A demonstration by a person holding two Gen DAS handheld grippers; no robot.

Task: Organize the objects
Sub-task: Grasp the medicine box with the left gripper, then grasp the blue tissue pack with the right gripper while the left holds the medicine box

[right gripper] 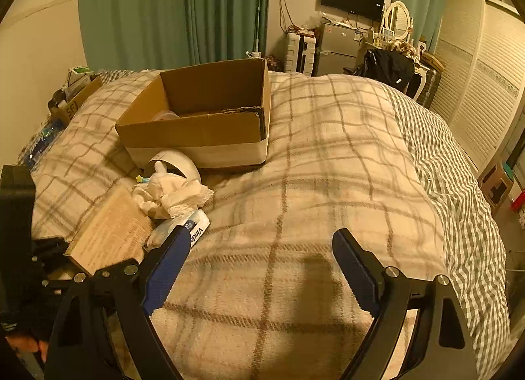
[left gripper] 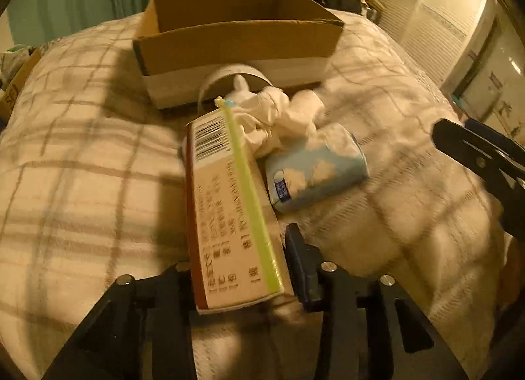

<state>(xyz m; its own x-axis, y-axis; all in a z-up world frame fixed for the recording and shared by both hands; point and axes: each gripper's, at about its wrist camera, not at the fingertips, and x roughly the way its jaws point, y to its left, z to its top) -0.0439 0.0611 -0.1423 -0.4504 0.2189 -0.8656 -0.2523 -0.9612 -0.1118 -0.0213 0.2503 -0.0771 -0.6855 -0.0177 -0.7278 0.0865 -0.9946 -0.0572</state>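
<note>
plaid bed (right gripper: 311,183) | left gripper (left gripper: 239,268) clamped on printed carton (left gripper: 226,209) | right gripper (right gripper: 262,248) spread wide, holding nothing | cardboard box (right gripper: 203,137) beyond

My right hand-held gripper (right gripper: 259,242) hangs wide open over the plaid blanket (right gripper: 321,163) on the bed, gripping nothing. An open cardboard box (right gripper: 197,137) sits ahead at left; a tape roll (right gripper: 183,163), crumpled tissue (right gripper: 174,196) and tissue pack (right gripper: 193,225) lie just before it.
</note>
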